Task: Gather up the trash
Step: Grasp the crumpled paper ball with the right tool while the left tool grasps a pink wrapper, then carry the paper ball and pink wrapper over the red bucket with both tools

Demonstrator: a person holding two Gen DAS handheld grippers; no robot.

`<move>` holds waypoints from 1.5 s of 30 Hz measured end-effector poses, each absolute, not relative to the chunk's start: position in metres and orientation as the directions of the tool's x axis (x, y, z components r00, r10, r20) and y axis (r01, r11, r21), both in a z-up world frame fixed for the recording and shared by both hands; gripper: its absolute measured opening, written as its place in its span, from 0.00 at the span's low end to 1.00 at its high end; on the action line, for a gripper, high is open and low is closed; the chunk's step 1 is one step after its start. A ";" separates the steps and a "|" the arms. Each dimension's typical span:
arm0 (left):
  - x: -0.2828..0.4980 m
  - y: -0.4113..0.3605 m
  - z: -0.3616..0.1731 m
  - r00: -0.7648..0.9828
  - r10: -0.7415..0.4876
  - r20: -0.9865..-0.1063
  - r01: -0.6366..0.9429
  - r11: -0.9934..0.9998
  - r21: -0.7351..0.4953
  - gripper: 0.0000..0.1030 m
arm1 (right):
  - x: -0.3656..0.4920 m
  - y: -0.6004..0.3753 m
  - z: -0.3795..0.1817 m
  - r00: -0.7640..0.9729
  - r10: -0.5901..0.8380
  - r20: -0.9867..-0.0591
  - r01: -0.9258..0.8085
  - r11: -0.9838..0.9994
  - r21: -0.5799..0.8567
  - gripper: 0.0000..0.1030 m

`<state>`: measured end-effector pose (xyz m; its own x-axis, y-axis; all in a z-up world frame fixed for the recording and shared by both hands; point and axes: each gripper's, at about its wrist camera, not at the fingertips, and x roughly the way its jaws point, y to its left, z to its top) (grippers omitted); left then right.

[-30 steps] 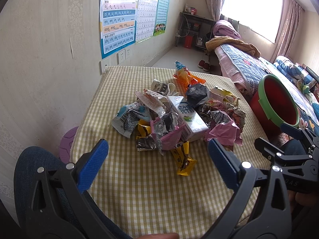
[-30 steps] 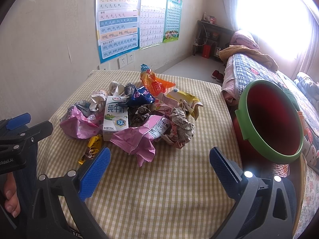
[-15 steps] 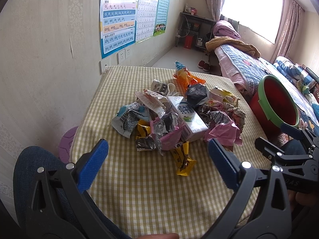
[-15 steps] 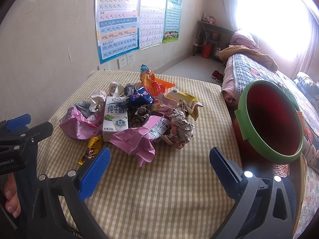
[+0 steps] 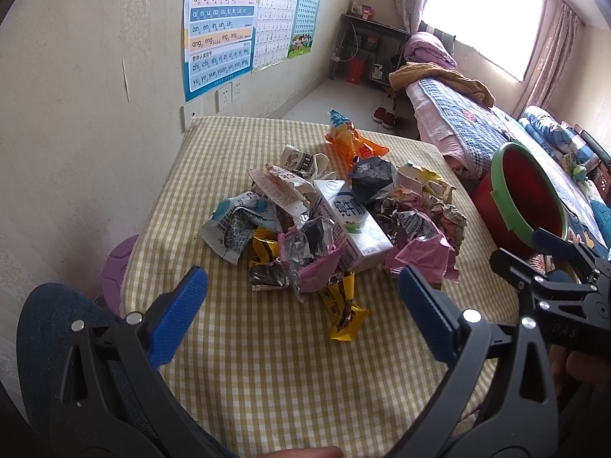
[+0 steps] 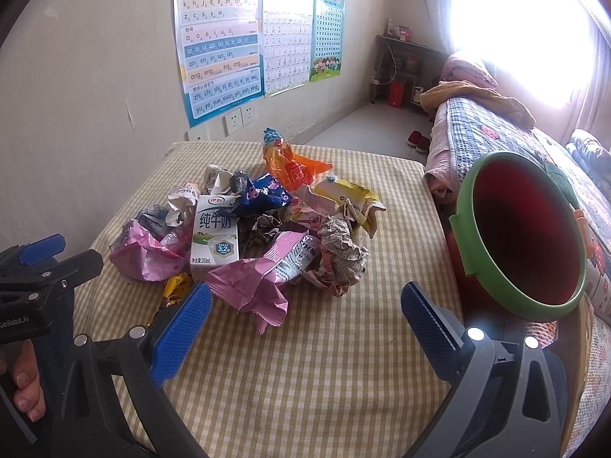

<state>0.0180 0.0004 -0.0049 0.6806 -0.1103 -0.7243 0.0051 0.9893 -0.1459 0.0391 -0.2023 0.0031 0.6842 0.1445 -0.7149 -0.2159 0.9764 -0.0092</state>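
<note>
Right wrist view: crinkled foil and plastic wrappers [image 6: 263, 278] around a boxy milk carton [image 6: 214, 236], mid-bench [image 6: 324, 374] on checked cloth; round green-rimmed red bucket [image 6: 523, 229] beside. Left gripper [image 5: 301, 313], right gripper [image 6: 305, 320]: spread wide, empty, untouching.

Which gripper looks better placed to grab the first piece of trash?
Probably the right gripper: open, the pink wrapper lies just ahead, and the red bin is on its side. The left gripper is also open.

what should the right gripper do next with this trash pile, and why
Probably ease the right gripper forward and down onto the pink wrapper. The gripper is open and empty, that wrapper is the nearest piece of the pile, and the red bin waits open at the table's right edge.
</note>
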 end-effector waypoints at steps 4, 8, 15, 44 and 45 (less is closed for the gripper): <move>0.033 -0.001 -0.011 0.652 -0.115 -0.750 0.011 0.990 -0.143 0.95 | 0.058 -0.216 0.000 0.670 0.137 -0.730 -0.188 0.982 0.012 0.93; 0.048 -0.002 -0.019 0.625 -0.130 -0.769 0.020 0.988 -0.151 0.95 | 0.079 -0.231 -0.007 0.650 0.134 -0.748 -0.151 0.987 0.046 0.93; 0.065 -0.005 -0.031 0.589 -0.136 -0.797 0.022 0.988 -0.152 0.93 | 0.107 -0.237 -0.022 0.627 0.115 -0.771 -0.126 0.991 0.045 0.93; 0.079 0.002 -0.058 0.537 -0.188 -0.823 0.054 0.981 -0.189 0.27 | 0.139 -0.247 -0.076 0.501 0.205 -0.841 -0.108 0.979 0.174 0.40; 0.078 0.001 -0.057 0.537 -0.188 -0.822 0.057 0.981 -0.187 0.26 | 0.137 -0.247 -0.075 0.501 0.209 -0.840 -0.113 0.978 0.176 0.39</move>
<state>0.0784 0.0012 -0.0573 0.5374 -0.1875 -0.8222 0.0567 0.9808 -0.1866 0.1373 -0.2472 -0.0753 0.5010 0.2094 -0.8397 -0.1130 0.9778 0.1764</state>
